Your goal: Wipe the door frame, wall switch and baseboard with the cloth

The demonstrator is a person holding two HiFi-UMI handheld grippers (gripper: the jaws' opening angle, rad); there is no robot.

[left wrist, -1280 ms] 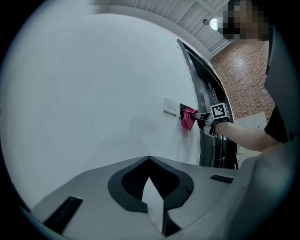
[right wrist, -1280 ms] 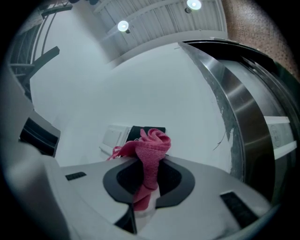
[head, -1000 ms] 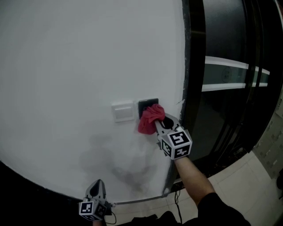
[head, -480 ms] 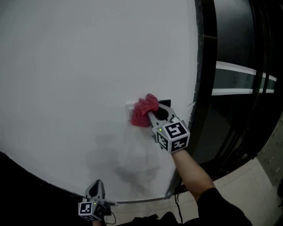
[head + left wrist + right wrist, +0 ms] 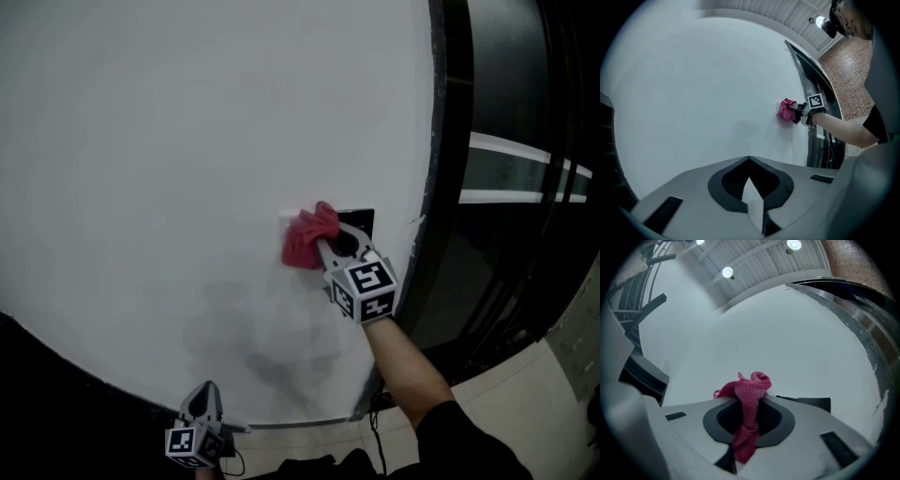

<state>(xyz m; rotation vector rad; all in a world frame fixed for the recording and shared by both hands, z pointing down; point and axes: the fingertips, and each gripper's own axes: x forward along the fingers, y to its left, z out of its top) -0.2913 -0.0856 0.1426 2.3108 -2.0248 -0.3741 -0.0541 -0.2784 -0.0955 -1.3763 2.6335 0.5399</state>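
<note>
Low at the left of the head view, we hold the left tongs (image 5: 205,392) near the foot of the white wall (image 5: 187,141), tips pointing up along it; in the left gripper view those tongs (image 5: 748,159) are clenched tip to tip with nothing between them, only bare wall ahead of them. Further right, about halfway up the wall, the red cloth (image 5: 302,242) is bunched against the surface; it lies over the white wall switch (image 5: 284,219), of which only a thin edge shows at the cloth's upper left. Just right of the cloth come the right tongs (image 5: 330,246), well apart from the left ones, with our forearm (image 5: 403,361) rising to them from below; in the right gripper view the right tongs (image 5: 750,401) are clamped on the cloth (image 5: 751,389), one fold of it standing out past the tips towards the wall and a tail hanging back between the jaws. A dark plate (image 5: 362,221) sits on the wall just beside the cloth, partly behind the tongs; beyond it, the black door frame (image 5: 452,141) runs up the wall's right edge; pale floor tiles (image 5: 525,398) show at the lower right.
</note>
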